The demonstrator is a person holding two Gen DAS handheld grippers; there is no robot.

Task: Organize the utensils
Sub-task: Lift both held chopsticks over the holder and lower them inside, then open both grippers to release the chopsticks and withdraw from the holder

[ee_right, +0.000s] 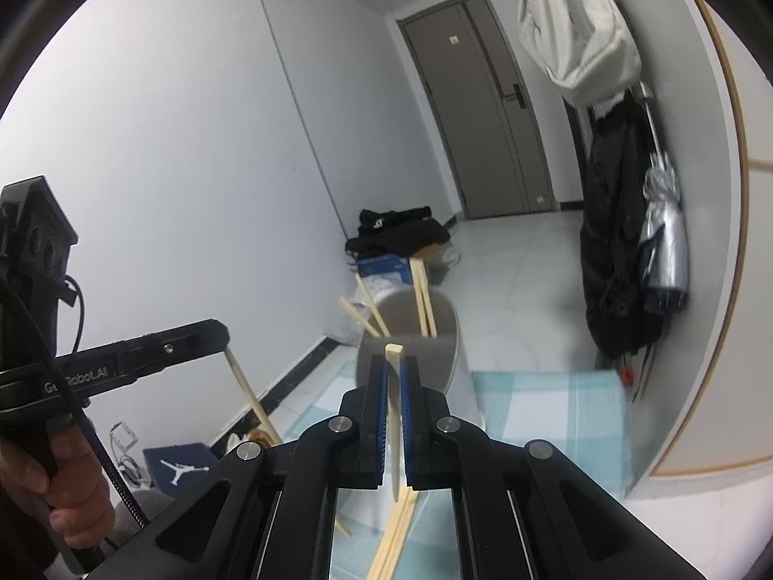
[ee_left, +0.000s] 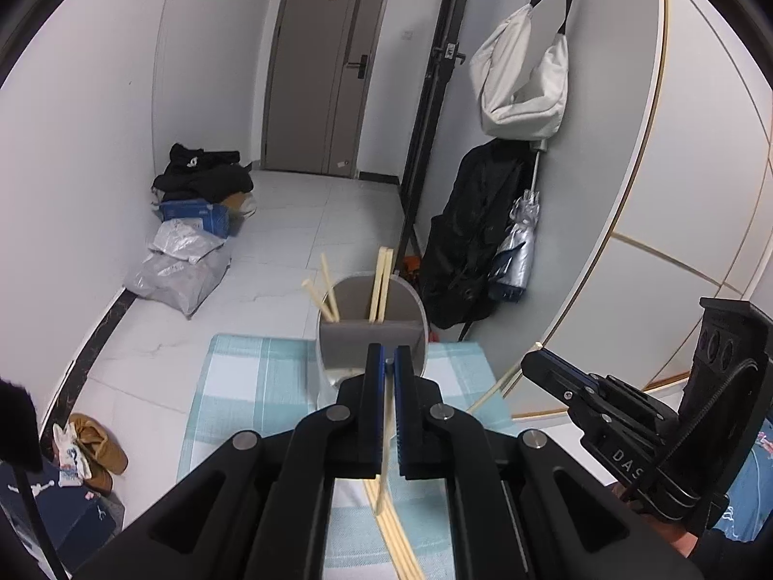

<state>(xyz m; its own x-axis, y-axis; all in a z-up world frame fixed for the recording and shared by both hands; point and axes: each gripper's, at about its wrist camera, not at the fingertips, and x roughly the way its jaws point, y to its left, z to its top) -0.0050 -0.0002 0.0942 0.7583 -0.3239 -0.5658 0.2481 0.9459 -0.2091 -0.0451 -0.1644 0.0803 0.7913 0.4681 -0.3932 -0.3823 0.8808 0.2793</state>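
Note:
A grey utensil holder (ee_left: 372, 333) stands at the far edge of a teal checked cloth (ee_left: 251, 386) and holds several pale wooden chopsticks (ee_left: 379, 285). My left gripper (ee_left: 388, 362) is shut on one chopstick (ee_left: 384, 459), held just in front of the holder. My right gripper (ee_right: 396, 372) is shut on another chopstick (ee_right: 395, 415), close to the holder (ee_right: 410, 353). The right gripper also shows in the left wrist view (ee_left: 536, 362) at the right, and the left gripper in the right wrist view (ee_right: 212, 333) at the left. More chopsticks (ee_right: 393, 536) lie on the cloth below.
A white curved wall panel (ee_left: 676, 193) rises on the right. A black bag and folded umbrella (ee_left: 522, 241) lean against it under a hanging white bag (ee_left: 522, 77). Bags and a blue box (ee_left: 193, 241) lie on the tiled floor by the door (ee_left: 328, 63).

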